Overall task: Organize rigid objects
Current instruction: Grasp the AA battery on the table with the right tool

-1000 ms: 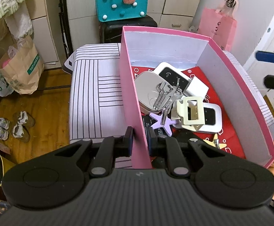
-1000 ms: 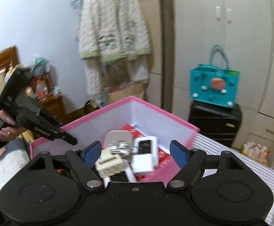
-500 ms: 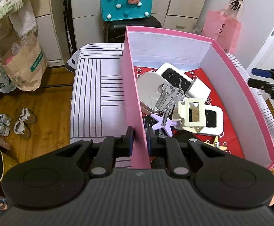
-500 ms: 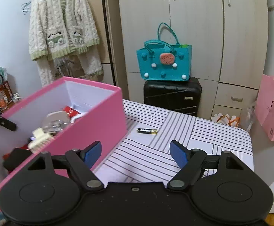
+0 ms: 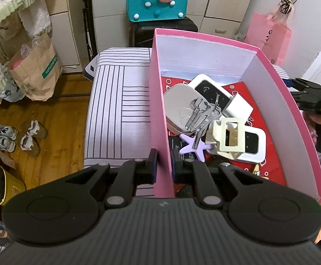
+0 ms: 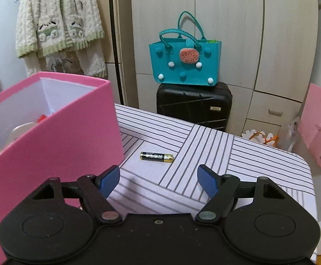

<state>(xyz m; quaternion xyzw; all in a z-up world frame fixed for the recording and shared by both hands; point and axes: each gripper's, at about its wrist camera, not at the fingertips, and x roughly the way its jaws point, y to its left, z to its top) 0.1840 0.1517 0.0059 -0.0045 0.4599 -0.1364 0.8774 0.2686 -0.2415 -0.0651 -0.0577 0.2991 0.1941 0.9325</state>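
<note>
- Since a moment ago the right tool (image 6: 159, 182) has swung away from the box and dropped lower, so the battery (image 6: 156, 156) that sat farther off now lies just ahead of its spread blue pads; the left tool (image 5: 163, 165) has kept its grip in the same place.
- The battery, black with a gold end, lies on its side on the striped counter (image 6: 237, 154), just beside the corner of the pink box (image 6: 56, 137) and not touching it.
- The right tool stands wide open with nothing between its fingers, hovering above the counter with the battery roughly centred ahead of the gap.
- The left tool is closed on the near side wall of the pink box (image 5: 158, 101), one finger outside, one inside.
- Inside the box, over a red lining, lie a silver tin (image 5: 179, 106), a bunch of keys (image 5: 201, 114) across it, a cream hair claw (image 5: 229, 134), a purple star (image 5: 194, 146), a white device with a dark screen (image 5: 211, 88) and another (image 5: 252, 145) under the claw.
- Behind the counter a teal felt bag (image 6: 184, 65) sits on a black suitcase (image 6: 193, 103), in front of pale wardrobe doors.
- A cream knitted cardigan (image 6: 59, 24) hangs to the left, a pink paper bag (image 6: 317, 123) to the right.
- From the left wrist view, small shoes (image 5: 17, 137) stand on the wooden floor near a brown paper bag (image 5: 35, 70).
</note>
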